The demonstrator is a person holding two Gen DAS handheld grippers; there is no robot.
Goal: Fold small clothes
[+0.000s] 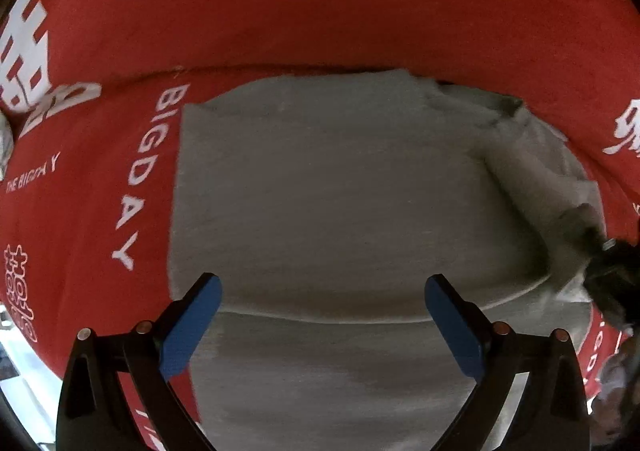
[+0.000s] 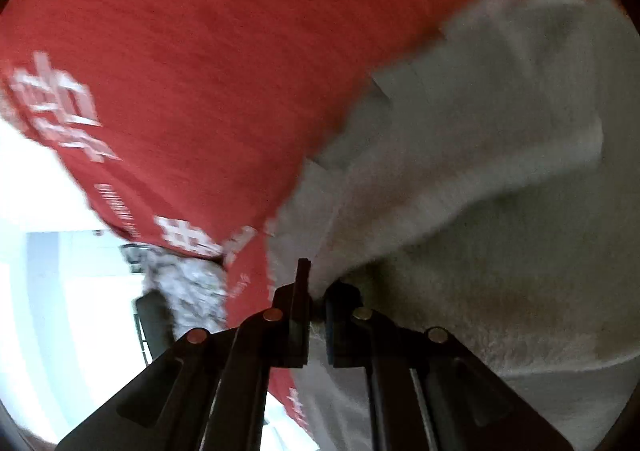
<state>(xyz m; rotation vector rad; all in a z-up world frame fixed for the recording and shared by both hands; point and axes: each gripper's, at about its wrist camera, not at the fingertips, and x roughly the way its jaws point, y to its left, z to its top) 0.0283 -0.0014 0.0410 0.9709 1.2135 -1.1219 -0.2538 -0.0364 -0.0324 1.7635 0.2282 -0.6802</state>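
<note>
**Right gripper pinching a grey garment over a red cloth**

The right gripper (image 2: 316, 315), black with its jaws almost together, nips a fold of the grey garment (image 2: 480, 211). The fleecy fabric rises from the jaws and spreads to the right, blurred. Beneath lies a red cloth (image 2: 200, 51) with white lettering. At lower left, a bright white floor (image 2: 60, 291).

Grey garment (image 1: 320, 179) looks soft and matt, a fleecy, slightly napped cloth, fuzzy along the fold in the right wrist view. Under it the red cloth (image 1: 280, 11) is matt woven fabric with flat white printed lettering. Left gripper (image 1: 322, 325) is matt black plastic with smooth blue pads (image 1: 192, 327) and small shiny metal rivets; the right gripper (image 2: 318, 307) is the same black plastic.
</note>
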